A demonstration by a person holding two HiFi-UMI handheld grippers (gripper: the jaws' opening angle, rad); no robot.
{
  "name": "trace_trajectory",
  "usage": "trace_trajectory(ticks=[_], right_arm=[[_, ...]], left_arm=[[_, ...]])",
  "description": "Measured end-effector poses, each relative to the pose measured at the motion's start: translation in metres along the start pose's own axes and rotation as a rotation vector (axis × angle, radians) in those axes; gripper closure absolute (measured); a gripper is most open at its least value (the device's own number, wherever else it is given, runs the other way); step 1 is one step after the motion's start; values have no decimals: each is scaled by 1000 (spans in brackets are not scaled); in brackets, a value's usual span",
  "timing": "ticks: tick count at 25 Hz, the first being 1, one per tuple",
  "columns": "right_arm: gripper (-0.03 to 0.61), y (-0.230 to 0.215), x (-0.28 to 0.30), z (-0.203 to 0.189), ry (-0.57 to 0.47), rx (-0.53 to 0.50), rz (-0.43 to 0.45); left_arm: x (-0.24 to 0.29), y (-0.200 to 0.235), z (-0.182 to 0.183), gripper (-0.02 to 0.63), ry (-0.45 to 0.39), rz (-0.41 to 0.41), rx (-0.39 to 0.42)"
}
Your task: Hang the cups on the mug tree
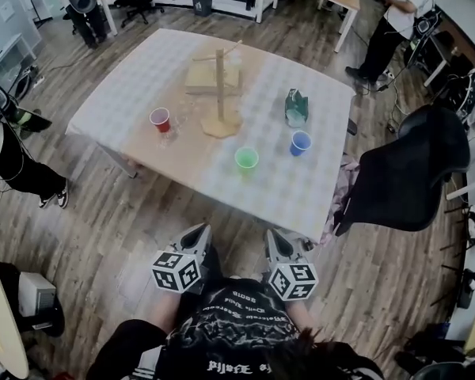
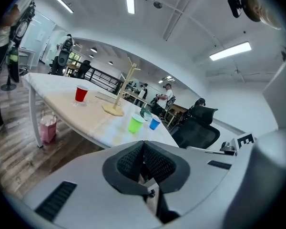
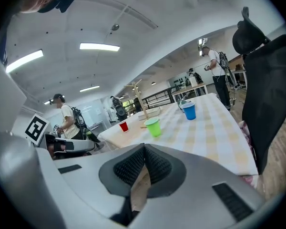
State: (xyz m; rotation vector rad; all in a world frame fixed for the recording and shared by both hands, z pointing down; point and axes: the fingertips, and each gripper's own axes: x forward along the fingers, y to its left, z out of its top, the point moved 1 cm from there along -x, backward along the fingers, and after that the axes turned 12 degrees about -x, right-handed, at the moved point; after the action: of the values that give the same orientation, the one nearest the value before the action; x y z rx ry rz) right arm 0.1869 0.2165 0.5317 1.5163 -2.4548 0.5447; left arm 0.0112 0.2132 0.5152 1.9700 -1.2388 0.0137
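A black shirt with pale print fills the near edge of the head view, cut off by the frame. Just beyond it the left tongs and the right tongs hang side by side over the wood-plank floor, short of the desk. Each is a smooth grey shell carrying a black-and-white marker cube. Both are clenched, with ribbed black pads pressed one against the other on the left, and pads meeting the same way on the right.

A pale checked cloth covers the desk. Near its middle stands the mug tree, of bare light wood: an upright post with thin pegs on a flat hexagonal foot. All three cups are smooth, tapered plastic, upright with mouths open, standing on the desk apart from the tree. The red cup is left of the foot, the green cup is nearer and to the right, and the blue cup is further right. Their insides show only their own colour.

Beyond the blue cup sits a teal translucent thing, its shape hard to make out. A flat wooden block lies behind the tree, partly hidden by the post. A black office chair stands at the desk's right side.
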Motion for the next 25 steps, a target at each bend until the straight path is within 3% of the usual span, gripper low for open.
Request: trace_trajectory(ticks=[7, 14, 16, 20, 25], right_arm=[[569, -11, 62, 28, -2, 9, -88], [569, -26, 109, 53, -12, 41, -175], [568, -31, 121, 57, -17, 106, -186], [569, -39, 148, 68, -50, 274, -165], [543, -41, 178, 76, -38, 291, -186]], left_arm=[[50, 35, 62, 597, 1, -22, 34], [93, 62, 113, 597, 7, -39, 117], [100, 71, 125, 597, 16, -49, 94], [110, 90, 161, 597, -13, -85, -32], [126, 114, 195, 597, -5, -96, 11]])
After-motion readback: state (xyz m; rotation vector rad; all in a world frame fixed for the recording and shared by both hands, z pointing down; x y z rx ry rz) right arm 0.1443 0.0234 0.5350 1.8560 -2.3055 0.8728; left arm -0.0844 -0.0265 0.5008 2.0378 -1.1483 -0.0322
